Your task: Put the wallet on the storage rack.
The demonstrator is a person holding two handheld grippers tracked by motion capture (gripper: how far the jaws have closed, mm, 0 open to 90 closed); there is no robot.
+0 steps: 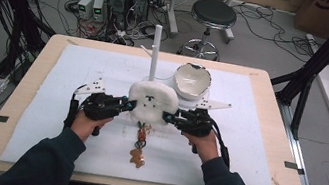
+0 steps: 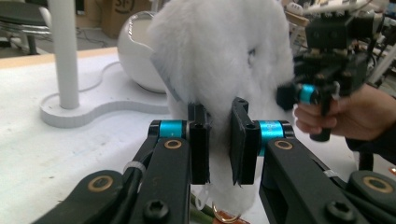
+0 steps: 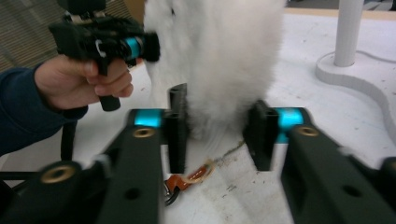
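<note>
The white plush toy (image 1: 152, 102) is held upright over the white mat (image 1: 46, 118) at the middle of the desk (image 1: 31, 57), between the two grippers. The left gripper (image 2: 219, 140) pinches the toy's fluffy edge – its jaws are pressed onto the fur. The right gripper (image 3: 219, 130) grips the opposite side, fur bunched between its jaws. A brown keychain charm (image 1: 137, 157) hangs from the toy onto the mat. Behind the toy stand a white post stand (image 1: 155, 53) and a broken white bowl (image 1: 192, 81).
</note>
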